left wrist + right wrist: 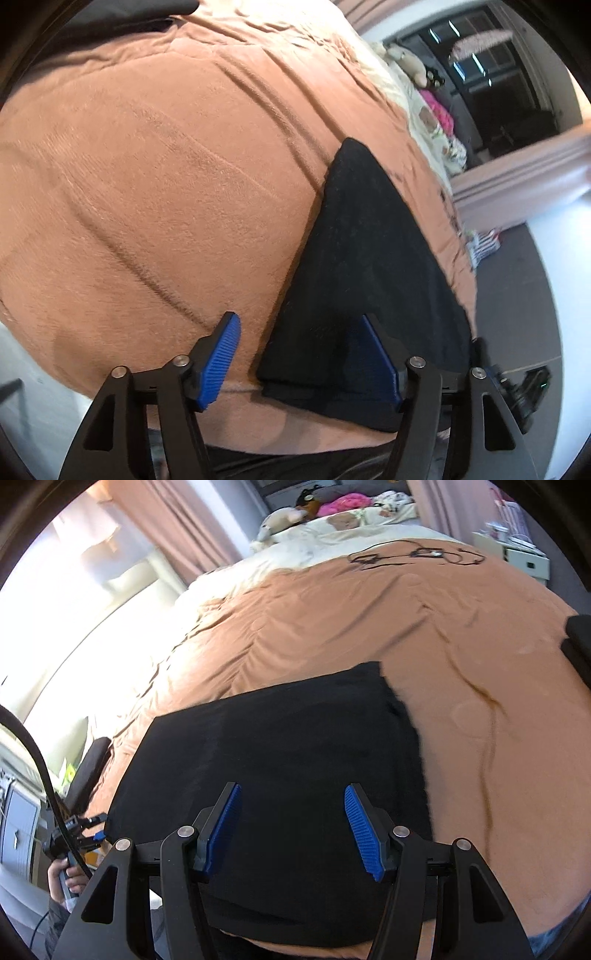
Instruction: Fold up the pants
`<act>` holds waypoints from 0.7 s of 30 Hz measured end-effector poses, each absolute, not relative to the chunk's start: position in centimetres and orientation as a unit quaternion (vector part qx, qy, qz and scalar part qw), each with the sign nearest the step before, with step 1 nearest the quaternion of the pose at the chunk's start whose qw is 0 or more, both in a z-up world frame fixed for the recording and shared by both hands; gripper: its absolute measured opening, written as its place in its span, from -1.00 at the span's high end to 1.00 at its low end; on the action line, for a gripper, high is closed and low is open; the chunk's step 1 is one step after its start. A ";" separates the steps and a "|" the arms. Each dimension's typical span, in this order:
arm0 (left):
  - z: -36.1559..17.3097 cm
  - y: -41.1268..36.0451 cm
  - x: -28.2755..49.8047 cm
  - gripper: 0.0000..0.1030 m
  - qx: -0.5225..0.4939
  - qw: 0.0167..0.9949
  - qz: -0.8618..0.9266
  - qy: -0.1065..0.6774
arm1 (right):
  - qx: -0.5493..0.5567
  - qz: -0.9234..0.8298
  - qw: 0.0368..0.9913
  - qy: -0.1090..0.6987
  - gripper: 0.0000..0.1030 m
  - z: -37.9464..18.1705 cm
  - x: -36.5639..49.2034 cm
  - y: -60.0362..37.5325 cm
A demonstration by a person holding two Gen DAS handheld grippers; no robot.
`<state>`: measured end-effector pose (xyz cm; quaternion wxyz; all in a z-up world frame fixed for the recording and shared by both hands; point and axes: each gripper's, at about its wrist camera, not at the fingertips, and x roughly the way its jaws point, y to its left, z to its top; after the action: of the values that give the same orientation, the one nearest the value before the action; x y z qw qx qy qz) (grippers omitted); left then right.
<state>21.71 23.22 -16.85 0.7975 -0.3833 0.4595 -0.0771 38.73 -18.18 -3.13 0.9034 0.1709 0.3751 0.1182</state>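
Here your left gripper hangs with its jaws spread wide and nothing between them; its left pad sits over the bare blanket, and its right pad over the near corner of the pants. In the left wrist view the pants are a black, flat, folded bundle lying on the blanket at about 4 o'clock, narrowing toward 1 o'clock, with stacked layers showing along the near edge. Past them, at 2 o'clock, you can see a pale sheet with a soft toy and something pink on it. Your right gripper is likewise released, jaws wide apart and empty, both pads over the pants, which in the right wrist view fill the centre and run down to 6 o'clock as a dark rectangle on the blanket. I cannot tell whether either gripper touches the cloth. At 8 o'clock in that view your other hand grips its handle beside the pants' left edge. A black cable lies on the blanket at 1 o'clock, and pillows with the soft toy sit at 12 o'clock.
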 end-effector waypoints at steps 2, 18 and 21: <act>-17.2 23.4 21.9 -0.33 -0.398 0.793 -0.079 0.454 | 0.164 0.123 0.900 0.385 -0.10 -3.9 39.4 -17.7; -15.8 22.7 21.9 0.71 -0.406 0.792 -0.110 0.443 | 0.109 0.025 0.881 0.459 0.72 -8.6 43.2 -17.3; -14.7 22.8 21.6 0.71 -0.405 0.796 -0.114 0.435 | 0.107 0.007 0.880 0.462 0.71 -7.6 43.0 -16.6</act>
<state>21.62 22.82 -14.74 0.7963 -0.4046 0.4348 -0.1143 42.98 -16.58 -7.56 0.8803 0.1067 0.4622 0.0068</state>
